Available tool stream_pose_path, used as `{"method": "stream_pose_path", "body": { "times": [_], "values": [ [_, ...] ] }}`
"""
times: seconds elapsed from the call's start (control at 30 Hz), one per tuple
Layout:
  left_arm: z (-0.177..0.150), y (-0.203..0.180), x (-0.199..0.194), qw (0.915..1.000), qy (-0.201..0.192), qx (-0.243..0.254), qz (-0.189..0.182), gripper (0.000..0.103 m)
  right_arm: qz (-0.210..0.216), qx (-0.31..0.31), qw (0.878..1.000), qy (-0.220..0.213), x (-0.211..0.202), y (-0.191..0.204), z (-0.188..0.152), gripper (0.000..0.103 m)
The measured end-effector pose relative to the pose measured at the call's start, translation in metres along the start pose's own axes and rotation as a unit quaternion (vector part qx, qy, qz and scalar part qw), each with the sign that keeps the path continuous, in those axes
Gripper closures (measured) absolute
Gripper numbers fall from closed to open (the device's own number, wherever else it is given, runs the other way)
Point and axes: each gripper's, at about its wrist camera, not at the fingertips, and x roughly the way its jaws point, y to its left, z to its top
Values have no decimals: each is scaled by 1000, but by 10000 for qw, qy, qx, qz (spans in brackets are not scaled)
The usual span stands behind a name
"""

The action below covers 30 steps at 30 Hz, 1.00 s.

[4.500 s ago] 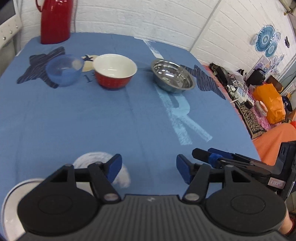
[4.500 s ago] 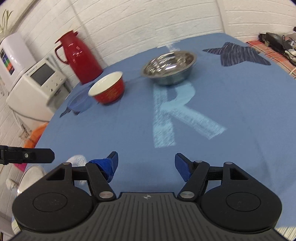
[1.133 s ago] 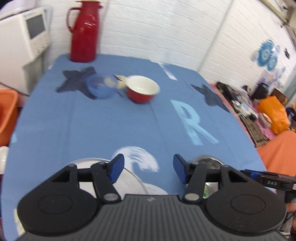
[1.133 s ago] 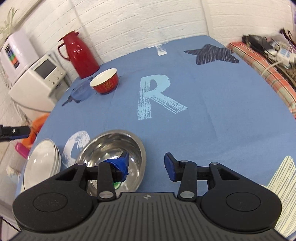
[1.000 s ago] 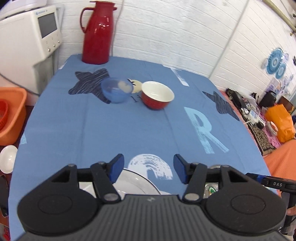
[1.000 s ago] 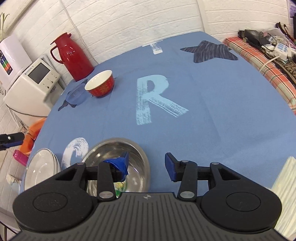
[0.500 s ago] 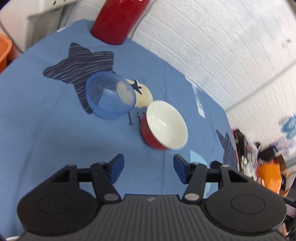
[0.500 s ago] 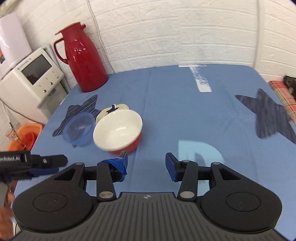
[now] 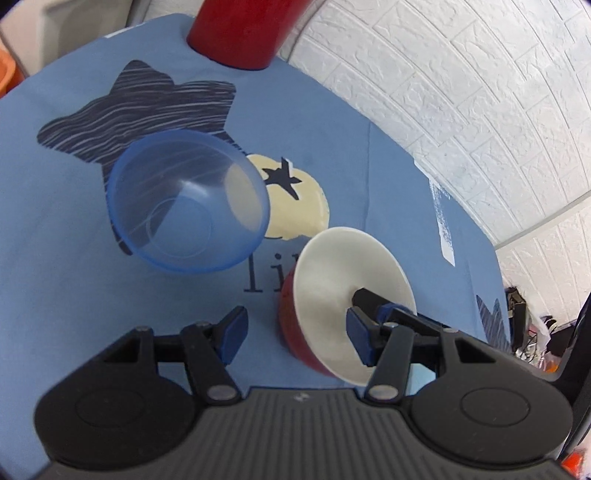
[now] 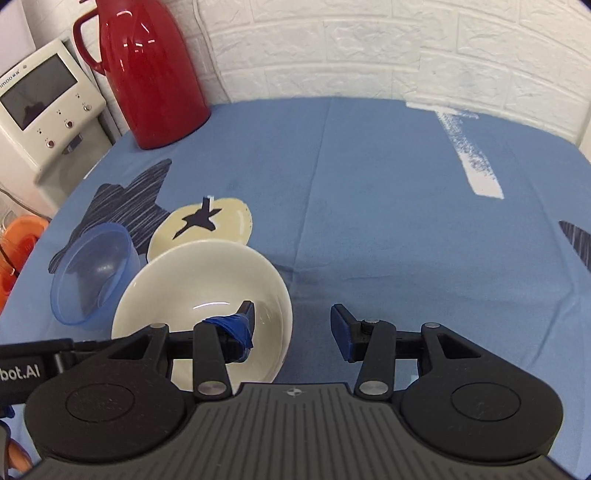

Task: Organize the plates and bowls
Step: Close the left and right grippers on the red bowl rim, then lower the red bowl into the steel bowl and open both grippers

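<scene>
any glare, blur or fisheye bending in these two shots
Left wrist view: brick wall lines curve strongly, the red thermos is cropped and soft, the blue plastic bowl stays sharp. Right wrist view: window glare streaks the thermos, a thin highlight arcs inside the red bowl, corners vignette dark.

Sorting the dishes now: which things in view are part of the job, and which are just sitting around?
Job:
red bowl, straddled by the open right hand-held gripper
blue plastic bowl
left hand-held gripper, open

Just there:
red thermos
white appliance
orange basket
</scene>
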Motion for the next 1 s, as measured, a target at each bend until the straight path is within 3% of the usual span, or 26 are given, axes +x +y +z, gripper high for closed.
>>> {"method": "stream_pose_path", "body": {
  "times": [0.13,0.3,0.33,0.43,0.57,0.73,1.0],
  "values": [
    [0,3,10,9999,32,-51,116,46,13,81,10000,29,6,-3,1,72],
    [2,2,14,9999,-11,43,159,58,126,119,9996,-210,4,-5,1,77],
    [2,1,15,9998,38,118,156,78,152,6,9995,-289,3,-3,0,81],
    [3,2,19,9994,233,238,101,99,370,-117,9988,-289,2,2,-5,91],
    [-2,6,12,9991,259,327,93,100,491,-320,9982,-150,-4,13,-17,93],
    [-22,7,-14,9974,453,547,69,100,609,-123,9981,35,-25,18,-34,92],
    [-74,-12,-95,9938,621,918,-14,102,654,-157,9977,80,-110,34,-83,86]
  ]
}}
